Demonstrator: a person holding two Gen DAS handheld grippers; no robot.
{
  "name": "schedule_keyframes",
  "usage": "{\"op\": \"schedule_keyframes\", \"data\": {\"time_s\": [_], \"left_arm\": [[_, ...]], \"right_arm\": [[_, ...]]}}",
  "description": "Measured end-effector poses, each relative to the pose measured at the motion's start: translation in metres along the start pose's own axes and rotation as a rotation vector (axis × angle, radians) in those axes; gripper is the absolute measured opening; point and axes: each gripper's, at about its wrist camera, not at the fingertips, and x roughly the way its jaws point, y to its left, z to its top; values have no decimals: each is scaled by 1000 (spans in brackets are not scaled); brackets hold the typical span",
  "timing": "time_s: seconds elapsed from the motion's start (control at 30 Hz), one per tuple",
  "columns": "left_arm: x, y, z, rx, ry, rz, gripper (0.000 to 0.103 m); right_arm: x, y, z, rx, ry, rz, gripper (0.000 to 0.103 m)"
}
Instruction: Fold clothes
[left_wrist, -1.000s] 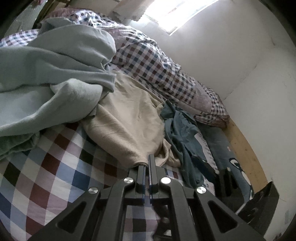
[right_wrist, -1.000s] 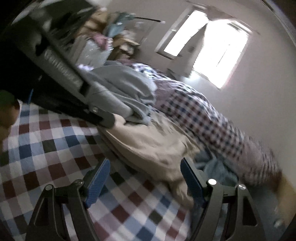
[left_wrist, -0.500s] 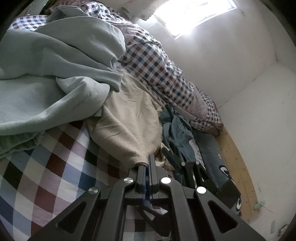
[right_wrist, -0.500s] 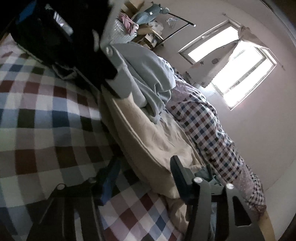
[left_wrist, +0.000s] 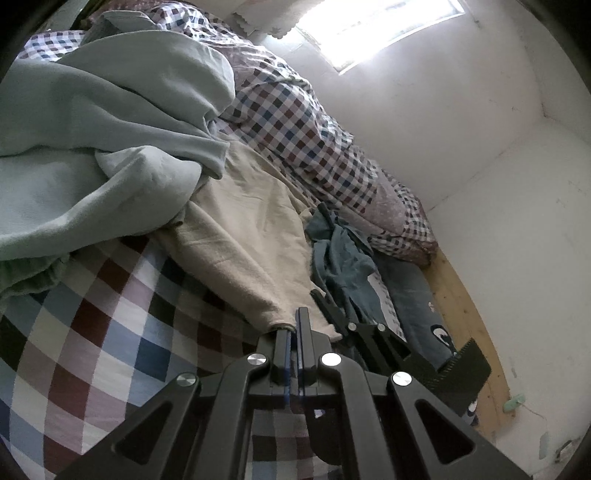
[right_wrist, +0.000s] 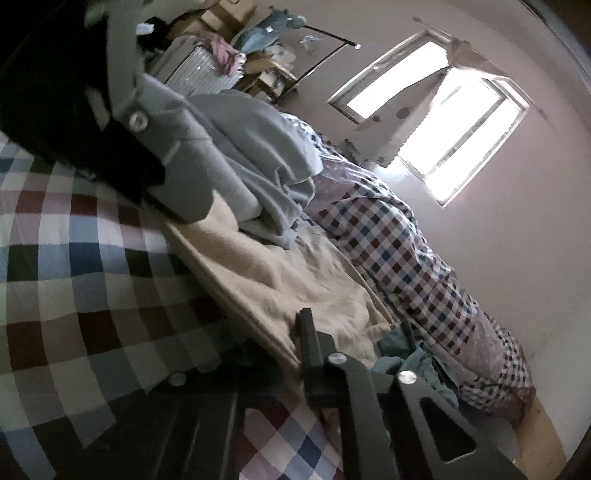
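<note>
Both tongs (left_wrist: 294, 326) (right_wrist: 295, 332) clamped on cream garment (left_wrist: 243, 236) hem.

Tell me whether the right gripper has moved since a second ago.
Yes. In the left wrist view the right gripper has come in from the wooden bed edge toward the beige garment, ending beside the left gripper.

Three loose garments lie on the bed: one beige garment (left_wrist: 251, 229), one pale green-grey sweatshirt (left_wrist: 110, 147) and one teal garment (left_wrist: 343, 266) (crumpled, so its kind cannot be told). One checked sheet (left_wrist: 92, 350) covers the bed, and one checked duvet (left_wrist: 306, 140) is bunched along the wall. Two tongs show, the left tongs (left_wrist: 293, 325) and the right tongs (left_wrist: 325, 299). One window (right_wrist: 443, 129) lights the room.
</note>
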Motion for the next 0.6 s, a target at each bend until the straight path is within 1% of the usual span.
{"op": "schedule_keyframes", "data": {"time_s": [0.17, 0.27, 0.43, 0.6], "left_arm": [[2, -13, -4, 58, 3, 9, 0], [1, -20, -6, 74, 1, 5, 0], [-5, -30, -8, 117, -20, -8, 0], [-14, -47, -11, 190, -46, -20, 0]], "right_arm": [[-18, -15, -1, 89, -20, -35, 0], [-27, -26, 0, 153, -36, -46, 0], [-44, -33, 5, 193, -53, -71, 0], [-62, -43, 12, 237, -73, -97, 0]]}}
